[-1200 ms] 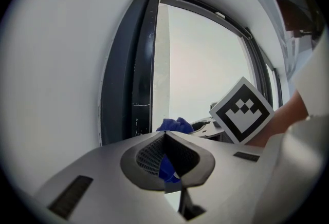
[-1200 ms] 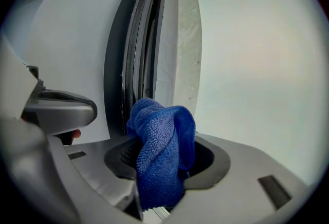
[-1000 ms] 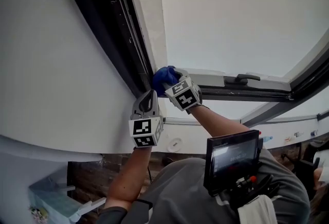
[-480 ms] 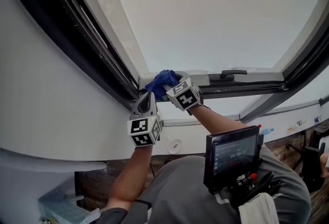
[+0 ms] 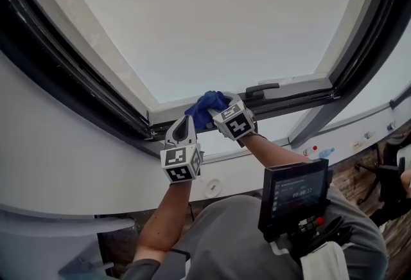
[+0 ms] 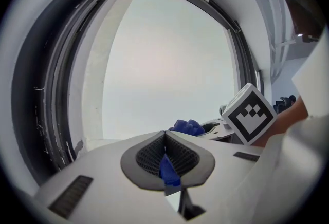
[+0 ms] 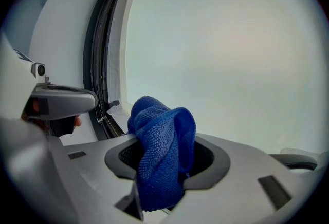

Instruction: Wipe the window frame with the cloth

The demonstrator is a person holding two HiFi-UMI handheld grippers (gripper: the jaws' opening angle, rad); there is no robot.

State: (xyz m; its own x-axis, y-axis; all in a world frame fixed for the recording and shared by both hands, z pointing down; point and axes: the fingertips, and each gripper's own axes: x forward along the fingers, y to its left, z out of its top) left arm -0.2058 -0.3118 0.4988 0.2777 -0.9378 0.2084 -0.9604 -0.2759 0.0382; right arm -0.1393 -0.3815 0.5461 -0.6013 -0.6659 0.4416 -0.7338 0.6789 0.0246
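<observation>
Left hand-held gripper (image 6: 165, 138): jaws pressed together, pinching a thin blue corner of the cloth (image 6: 168, 170).
Right hand-held gripper (image 7: 164, 159): just right of the left one, clamped on the bunched cloth.
Cloth: bulges past the right jaw tips, at the window frame (image 5: 292, 92) lower rail.
Window handle (image 5: 262, 88): farther right along that rail.

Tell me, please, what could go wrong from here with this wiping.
The cloth sits loosely bunched in the fingers of the right gripper; rubbing on the window frame could tug it out. The handle juts from the frame beside the cloth and could snag it. The left gripper pinches only a blue sliver that could slip free.
</observation>
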